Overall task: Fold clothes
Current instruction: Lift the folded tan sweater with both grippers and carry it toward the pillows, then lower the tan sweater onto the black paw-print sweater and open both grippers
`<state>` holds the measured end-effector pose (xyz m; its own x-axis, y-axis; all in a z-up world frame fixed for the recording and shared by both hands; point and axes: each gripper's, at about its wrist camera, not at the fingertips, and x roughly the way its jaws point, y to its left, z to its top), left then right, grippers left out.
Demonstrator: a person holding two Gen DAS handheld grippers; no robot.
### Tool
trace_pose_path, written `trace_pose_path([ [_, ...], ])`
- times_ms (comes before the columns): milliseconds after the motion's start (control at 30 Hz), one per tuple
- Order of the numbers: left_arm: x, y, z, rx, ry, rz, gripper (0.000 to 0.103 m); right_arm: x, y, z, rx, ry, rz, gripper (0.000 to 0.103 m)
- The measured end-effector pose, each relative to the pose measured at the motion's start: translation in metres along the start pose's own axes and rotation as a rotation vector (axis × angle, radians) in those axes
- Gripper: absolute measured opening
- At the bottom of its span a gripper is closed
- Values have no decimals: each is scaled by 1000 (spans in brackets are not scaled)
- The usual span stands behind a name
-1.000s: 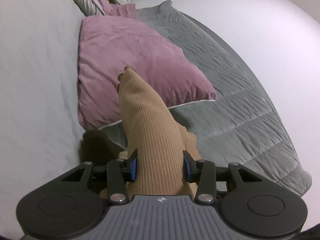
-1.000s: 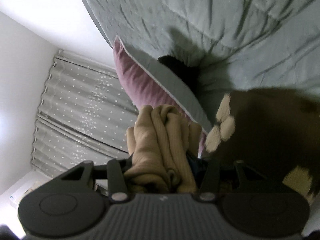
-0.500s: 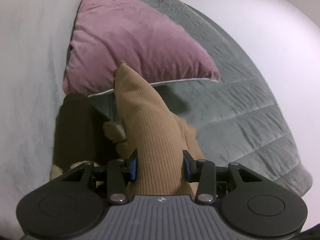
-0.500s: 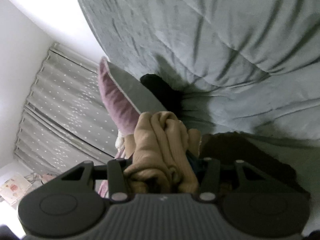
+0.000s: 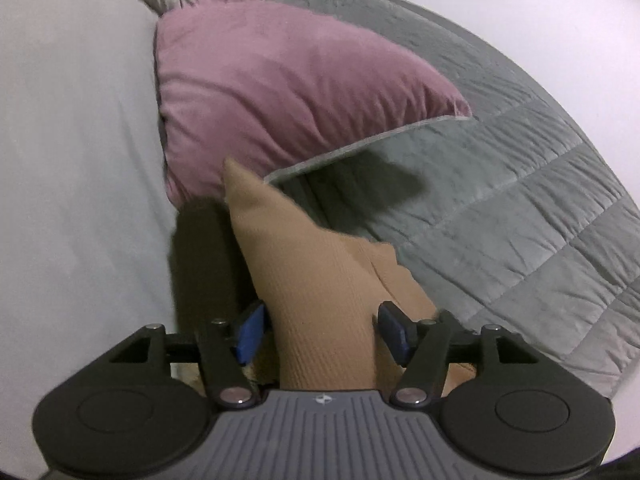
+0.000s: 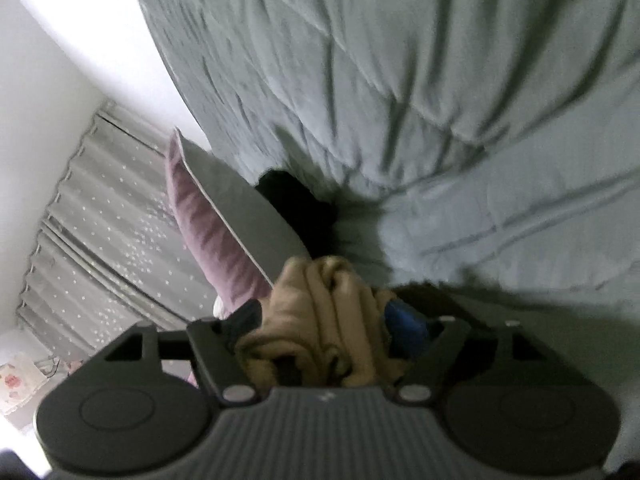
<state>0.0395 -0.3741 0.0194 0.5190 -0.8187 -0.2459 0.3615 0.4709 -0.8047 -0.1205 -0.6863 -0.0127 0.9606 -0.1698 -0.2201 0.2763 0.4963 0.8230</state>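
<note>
A tan ribbed knit garment (image 5: 320, 280) rises in a flat pointed fold from between the blue-padded fingers of my left gripper (image 5: 322, 330), which is shut on it. The fold's tip reaches the lower edge of a pink pillow (image 5: 280, 92). In the right wrist view the same tan garment (image 6: 320, 312) is bunched into thick folds, and my right gripper (image 6: 326, 328) is shut on that bunch. A dark brown cloth (image 5: 204, 264) lies under the garment on the left.
A grey quilted blanket (image 5: 500, 220) covers the bed to the right and fills the right wrist view (image 6: 400, 80). White sheet (image 5: 72, 180) lies left of the pillow. A dotted curtain (image 6: 100, 208) hangs beyond the pink pillow (image 6: 200, 232).
Both grippers kept their hold on the tan garment while the views swung. The left view shifted right across the pillow; the right view tilted further over the grey blanket, hiding the dark patterned cloth.
</note>
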Motion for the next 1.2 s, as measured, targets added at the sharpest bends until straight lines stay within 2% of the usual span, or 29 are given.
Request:
trace_pose_path([
  [100,-13,-8,7,60,-81,32,60,-13,17,2,-98,-58,-24,68],
  [233,-20,-29,7,189,-125,2,54,-24,48,-7,-285,-117,-53,46],
  [267,-20,-34,4,223,-125,-12,53,-26,56,-11,-340,-130,-57,39],
  [433,-9,-46,-13,369,-78,-66,38,-30,79,-35,-575,-171,-82,27],
  [567,1,-39,-29,430,-46,-72,29,-26,65,-47,-605,-167,-187,22],
  [800,7,-31,-52,550,-39,-73,26,-16,29,-67,-575,-137,-303,22],
  [1033,5,-38,-49,579,-28,-45,27,-21,40,-61,-541,-141,-314,24],
  [1100,3,-42,-47,588,-20,-33,27,-23,46,-58,-532,-142,-314,28],
  [1200,-3,-50,-43,600,-12,-14,29,-27,54,-54,-519,-142,-313,40],
])
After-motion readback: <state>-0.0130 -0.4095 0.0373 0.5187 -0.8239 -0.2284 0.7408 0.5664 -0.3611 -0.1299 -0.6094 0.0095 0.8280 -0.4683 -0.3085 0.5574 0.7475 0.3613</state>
